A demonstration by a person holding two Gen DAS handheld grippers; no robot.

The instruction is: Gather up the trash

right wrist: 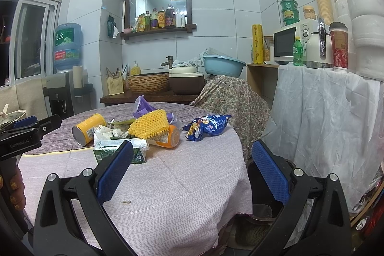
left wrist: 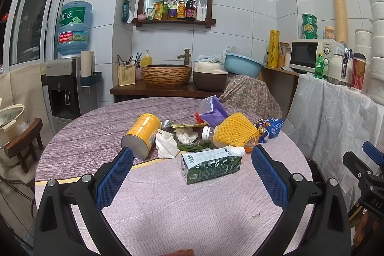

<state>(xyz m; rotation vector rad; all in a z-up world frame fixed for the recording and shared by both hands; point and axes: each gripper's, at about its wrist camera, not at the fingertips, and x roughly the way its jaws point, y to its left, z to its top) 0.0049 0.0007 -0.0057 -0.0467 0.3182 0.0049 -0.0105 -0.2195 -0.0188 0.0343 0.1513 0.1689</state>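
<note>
Left wrist view shows the green carton point(left wrist: 211, 166) lying just ahead of the released left gripper point(left wrist: 192, 174), its long axis left-right, while the released right gripper point(right wrist: 192, 172) stands farther right.

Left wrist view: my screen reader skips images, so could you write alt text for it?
The open left gripper hovers over a round table, aimed at a green milk carton lying on its side. Behind it lie a tipped yellow can, crumpled tissue, a bottle in yellow foam netting and a blue snack wrapper.
</note>
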